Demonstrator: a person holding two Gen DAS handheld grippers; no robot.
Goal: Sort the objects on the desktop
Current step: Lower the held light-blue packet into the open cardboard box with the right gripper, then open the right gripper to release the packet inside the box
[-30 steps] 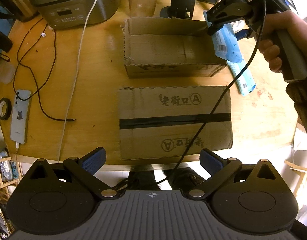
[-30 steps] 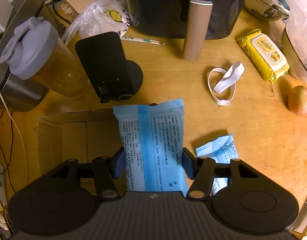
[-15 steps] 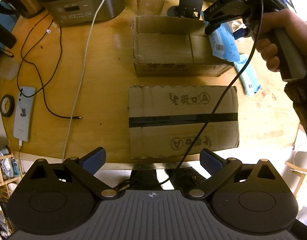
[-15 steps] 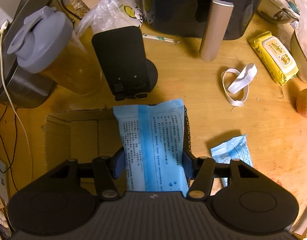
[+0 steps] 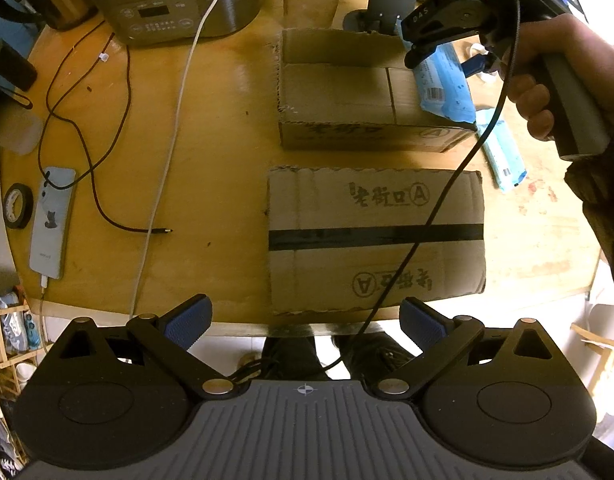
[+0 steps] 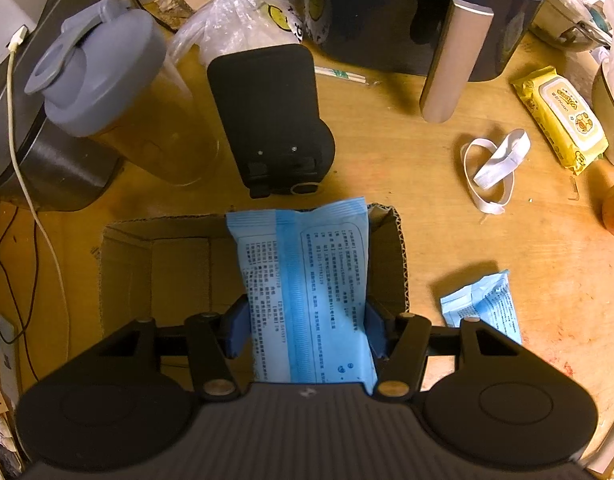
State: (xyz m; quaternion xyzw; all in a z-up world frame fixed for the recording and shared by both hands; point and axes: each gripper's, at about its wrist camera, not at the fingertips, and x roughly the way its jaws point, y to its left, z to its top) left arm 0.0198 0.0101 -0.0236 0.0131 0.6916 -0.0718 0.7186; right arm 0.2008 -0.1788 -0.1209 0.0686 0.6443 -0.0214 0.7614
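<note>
On the left of the tabletop a phone lies beside a black cable. The left gripper has its fingers wide apart and holds nothing, above the closed cardboard box. Further right, the right gripper has its fingers pressed on a blue wet-wipe pack, over the right end of the open cardboard box. A second blue pack lies on the tabletop beside the box.

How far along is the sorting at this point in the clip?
Early stage. Done: nothing visible lying in the open cardboard box yet. In hand: the right gripper has its jaws shut on a blue packet, held over the box's right end. Left: a second blue packet lies on the table; the left gripper is open and idle.
</note>
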